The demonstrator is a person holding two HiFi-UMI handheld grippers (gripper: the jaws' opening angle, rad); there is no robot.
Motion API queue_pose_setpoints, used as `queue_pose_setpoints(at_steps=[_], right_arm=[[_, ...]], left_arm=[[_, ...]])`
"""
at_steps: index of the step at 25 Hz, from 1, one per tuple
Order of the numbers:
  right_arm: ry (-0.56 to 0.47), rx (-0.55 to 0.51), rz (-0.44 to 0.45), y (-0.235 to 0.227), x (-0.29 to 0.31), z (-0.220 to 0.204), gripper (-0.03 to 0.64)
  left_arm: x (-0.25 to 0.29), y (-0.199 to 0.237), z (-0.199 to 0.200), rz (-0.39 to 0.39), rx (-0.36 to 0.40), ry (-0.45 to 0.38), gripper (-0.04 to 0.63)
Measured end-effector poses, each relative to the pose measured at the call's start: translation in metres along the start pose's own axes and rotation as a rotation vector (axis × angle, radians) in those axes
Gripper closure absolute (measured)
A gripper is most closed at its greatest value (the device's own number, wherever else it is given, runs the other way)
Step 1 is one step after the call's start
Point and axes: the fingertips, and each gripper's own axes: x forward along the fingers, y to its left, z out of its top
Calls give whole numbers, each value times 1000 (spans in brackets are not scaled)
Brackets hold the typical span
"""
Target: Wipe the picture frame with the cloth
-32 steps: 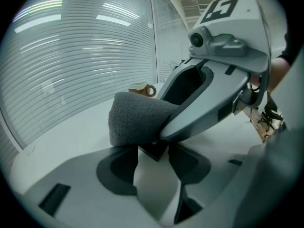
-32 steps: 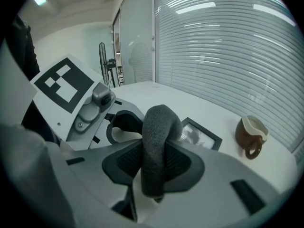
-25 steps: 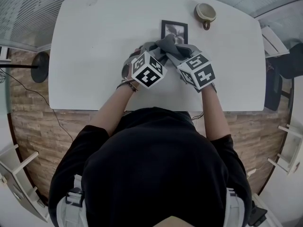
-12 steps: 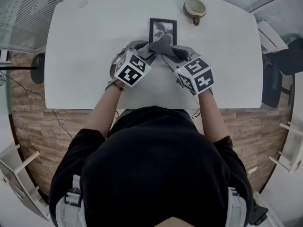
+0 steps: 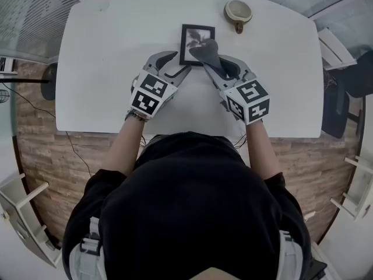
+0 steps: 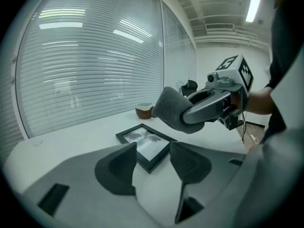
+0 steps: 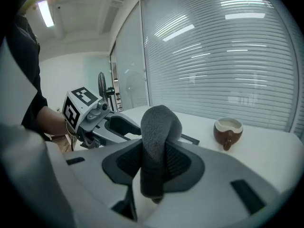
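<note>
A black picture frame (image 5: 197, 44) lies flat on the white table (image 5: 105, 69), just beyond both grippers. A grey cloth (image 5: 207, 54) sits bunched and folded over, hanging over the frame's near right corner. My right gripper (image 5: 217, 67) is shut on it, and the pads (image 7: 178, 163) press the cloth (image 7: 159, 137) from both sides. My left gripper (image 5: 173, 65) stands open to the left of the cloth. Its jaws have just been opening and nothing is between them. In the left gripper view, the frame (image 6: 145, 146) shows past the open fingertips (image 6: 130, 151), with the cloth (image 6: 168, 109) above it.
A brown and cream cup (image 5: 238, 11) stands near the table's far edge, right of the frame. Slatted blinds (image 6: 95, 70) run behind the table. A dark chair (image 5: 341, 98) is beside the table's right end, and a round stand base (image 5: 49, 81) sits on the floor at the left.
The left gripper has let go of the cloth and drawn back to the left. The cloth, earlier spread between both grippers, now hangs bunched in the right gripper alone. Both grippers have lifted.
</note>
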Motion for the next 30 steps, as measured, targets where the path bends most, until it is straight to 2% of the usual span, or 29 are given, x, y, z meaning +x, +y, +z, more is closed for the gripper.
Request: queue_pose_setpoints(at_steps=[6,12,21,30], right_arm=[[-150,5,-24,-10,-22,27,496],[-290,0,-40,-15,-46,53,496],[-373,-53,-62,-16,-75,74,497],[-432,-44,-65,-21,-95,84,497]], left_arm=[[-22,-4,19,43,-56,-81,365],[-44,-9,52,87,-35,-185,368],[-63,-20,81,122,-21,-273,377],[-75,-32,107,150,7,-336,399]])
